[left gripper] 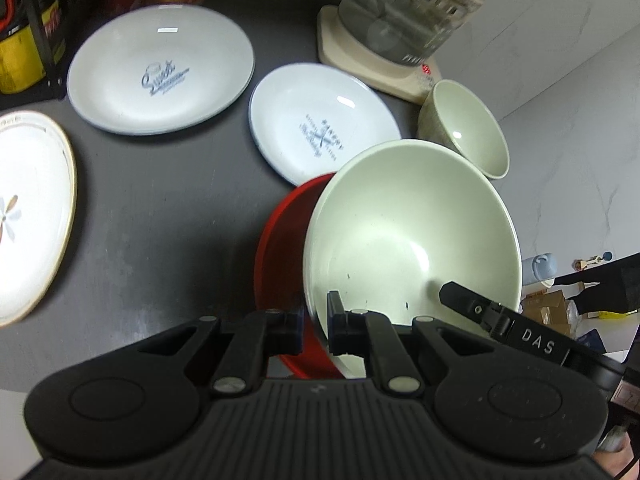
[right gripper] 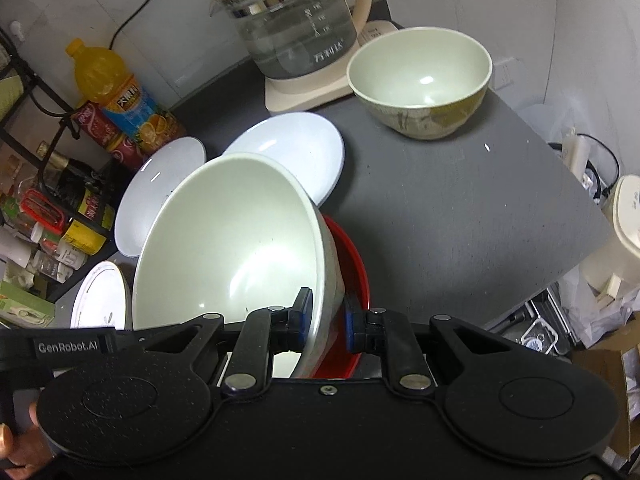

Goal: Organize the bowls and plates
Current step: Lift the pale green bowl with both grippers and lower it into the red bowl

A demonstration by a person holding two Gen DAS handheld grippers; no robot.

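Note:
A large pale green bowl (left gripper: 400, 232) (right gripper: 232, 248) leans tilted in a red bowl (left gripper: 280, 248) (right gripper: 354, 264) on the dark table. My left gripper (left gripper: 316, 328) is shut on its near rim, one finger inside and one outside. My right gripper (right gripper: 326, 318) grips the rim on the opposite side the same way; one of its fingers (left gripper: 460, 296) shows inside the bowl in the left wrist view. A smaller green bowl (left gripper: 464, 128) (right gripper: 420, 80) stands upright beyond. Three plates lie flat: a large white one with blue script (left gripper: 160, 68), a smaller white one (left gripper: 320, 124) (right gripper: 288, 148), and a gold-rimmed one (left gripper: 28, 208).
A glass kettle on its cream base (left gripper: 400, 20) (right gripper: 296, 28) stands at the back by the small bowl. Juice bottles and cans (right gripper: 116, 100) and a wire rack of jars (right gripper: 48, 208) crowd the left side. The table's right edge (right gripper: 560, 184) drops to clutter on the floor.

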